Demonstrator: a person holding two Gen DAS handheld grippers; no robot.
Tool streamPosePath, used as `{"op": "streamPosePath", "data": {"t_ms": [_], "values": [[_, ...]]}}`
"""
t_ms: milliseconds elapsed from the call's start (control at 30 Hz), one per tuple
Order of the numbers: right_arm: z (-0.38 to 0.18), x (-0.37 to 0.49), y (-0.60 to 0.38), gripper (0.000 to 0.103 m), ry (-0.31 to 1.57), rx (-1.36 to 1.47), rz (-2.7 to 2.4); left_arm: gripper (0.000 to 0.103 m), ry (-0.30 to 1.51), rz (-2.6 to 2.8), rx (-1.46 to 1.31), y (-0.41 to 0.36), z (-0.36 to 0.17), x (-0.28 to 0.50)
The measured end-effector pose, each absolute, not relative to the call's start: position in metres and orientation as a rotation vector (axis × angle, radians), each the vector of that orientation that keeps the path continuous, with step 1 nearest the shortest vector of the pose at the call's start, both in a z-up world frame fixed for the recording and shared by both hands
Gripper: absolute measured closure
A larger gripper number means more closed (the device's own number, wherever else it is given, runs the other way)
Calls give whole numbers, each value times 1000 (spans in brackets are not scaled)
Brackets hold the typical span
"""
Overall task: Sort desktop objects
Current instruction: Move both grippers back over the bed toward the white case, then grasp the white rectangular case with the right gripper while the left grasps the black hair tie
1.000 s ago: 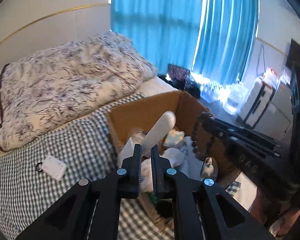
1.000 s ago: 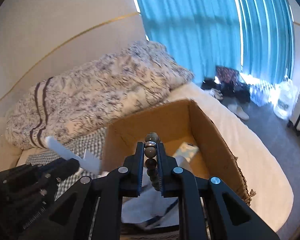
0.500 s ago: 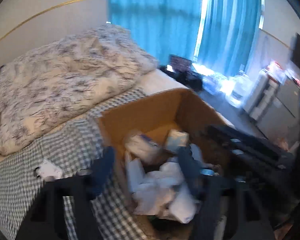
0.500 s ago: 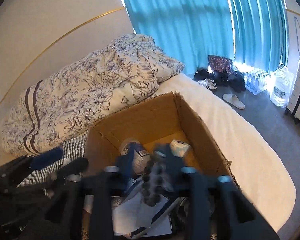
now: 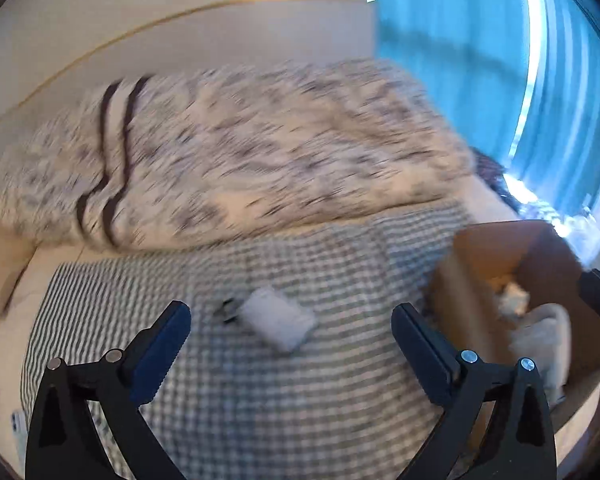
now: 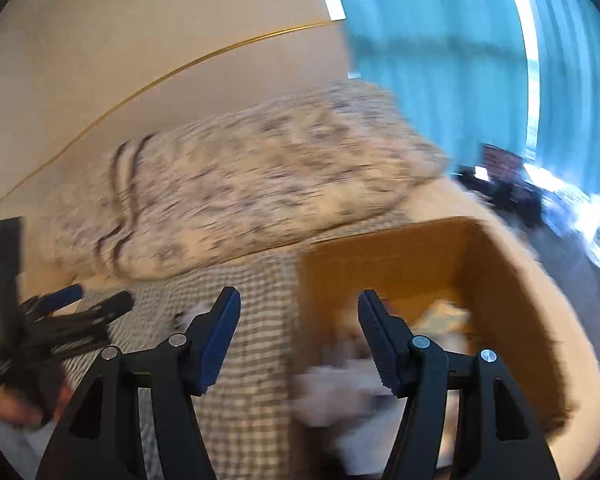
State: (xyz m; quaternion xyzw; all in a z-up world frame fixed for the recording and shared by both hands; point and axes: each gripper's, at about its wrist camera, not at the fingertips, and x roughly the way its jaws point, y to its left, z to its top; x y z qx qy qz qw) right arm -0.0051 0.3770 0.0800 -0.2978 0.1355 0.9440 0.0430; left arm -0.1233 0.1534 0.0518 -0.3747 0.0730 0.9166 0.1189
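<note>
Both grippers' fingers (image 5: 168,344) newly spread, empty; box (image 6: 500,280) contents blurred.

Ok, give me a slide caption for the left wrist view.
Open left tongs above a small white tag on the checked cloth, cardboard box at right.

Left gripper (image 5: 290,330) and right gripper (image 6: 298,316) gape wide (both empty).

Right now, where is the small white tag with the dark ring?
In the left wrist view the white tag lies on the checked cloth, ahead between the open left gripper fingers, left of the cardboard box.
</note>
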Motion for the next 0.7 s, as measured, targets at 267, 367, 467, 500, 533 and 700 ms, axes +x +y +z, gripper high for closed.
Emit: {"op": "streamPosePath", "data": {"t_ms": [267,367,467,500,533,700], "values": [[37,-70,267,34,297,-1111,3074,0,157,2807,-1237,52,14,-159],[6,-98,240,34,170,-1186,3081,0,101,2777,-1270,36,-8,-176],[-22,-115,228,34,111,-1238,3082,0,88,2737,-1297,32,-28,-191],[-32,-125,226,34,131,-1273,3087,0,79,2713,-1297,32,-36,-197],[-41,-133,225,34,151,-1305,3085,0,71,2699,-1298,33,-42,-201],[-76,-168,216,34,1,-1370,3067,0,78,2625,-1377,43,-84,-237]]}}
